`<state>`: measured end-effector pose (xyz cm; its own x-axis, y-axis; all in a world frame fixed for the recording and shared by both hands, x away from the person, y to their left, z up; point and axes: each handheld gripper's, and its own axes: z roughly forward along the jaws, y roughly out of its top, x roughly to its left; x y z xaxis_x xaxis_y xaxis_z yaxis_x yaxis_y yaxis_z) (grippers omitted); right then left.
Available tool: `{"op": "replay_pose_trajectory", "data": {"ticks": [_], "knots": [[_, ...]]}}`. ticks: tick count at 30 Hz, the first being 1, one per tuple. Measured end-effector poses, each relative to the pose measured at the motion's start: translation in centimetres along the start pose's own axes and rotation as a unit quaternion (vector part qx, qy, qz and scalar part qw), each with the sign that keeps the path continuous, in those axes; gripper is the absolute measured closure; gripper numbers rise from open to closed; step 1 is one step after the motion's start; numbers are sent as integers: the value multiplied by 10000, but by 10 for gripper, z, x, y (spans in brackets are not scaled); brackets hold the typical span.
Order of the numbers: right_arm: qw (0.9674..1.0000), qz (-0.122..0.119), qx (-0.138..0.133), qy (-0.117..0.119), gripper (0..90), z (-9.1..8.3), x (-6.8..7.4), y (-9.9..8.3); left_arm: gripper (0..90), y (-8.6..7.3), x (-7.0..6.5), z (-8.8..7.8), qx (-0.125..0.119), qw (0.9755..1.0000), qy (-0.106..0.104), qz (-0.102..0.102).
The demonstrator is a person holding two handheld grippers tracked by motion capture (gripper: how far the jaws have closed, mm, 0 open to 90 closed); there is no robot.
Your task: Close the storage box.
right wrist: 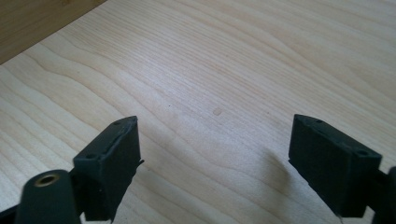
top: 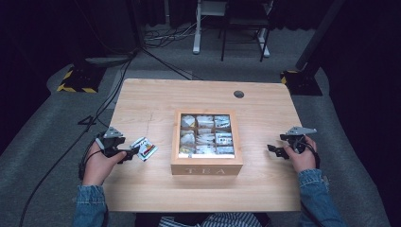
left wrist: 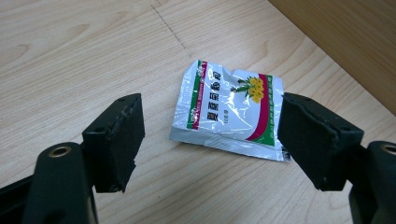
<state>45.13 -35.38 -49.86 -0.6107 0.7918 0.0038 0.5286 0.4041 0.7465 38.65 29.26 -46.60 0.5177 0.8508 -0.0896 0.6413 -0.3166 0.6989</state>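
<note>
A wooden tea box with "TEA" on its front stands mid-table, lid closed, with packets showing through its window. A silver tea packet with red and green stripes and yellow flowers lies flat on the table left of the box. My left gripper is open, its jaws spread wide on either side of the packet's near edge and not touching it. My right gripper is open over bare wood right of the box, with nothing between its jaws.
The light wooden table has a round cable hole at the back. The box's side wall runs along the upper right of the left gripper view. Stand bases and cables lie on the floor beyond.
</note>
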Motion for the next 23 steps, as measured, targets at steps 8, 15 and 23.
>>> {"op": "replay_pose_trajectory", "data": {"ticks": [8, 15, 23], "knots": [[9999, 11, 98, -54, 142, 6, 1, -2, 233, -1, 1, 2, 60, 10000, -38, -3], [9999, 44, 142, -88, 100, 8, 4, 0, 219, -7, 5, 3, 198, 9998, -10, -59], [9999, 46, 142, -88, 100, 8, 4, -1, 220, -7, 6, 2, 196, 9998, -19, -95]]}}
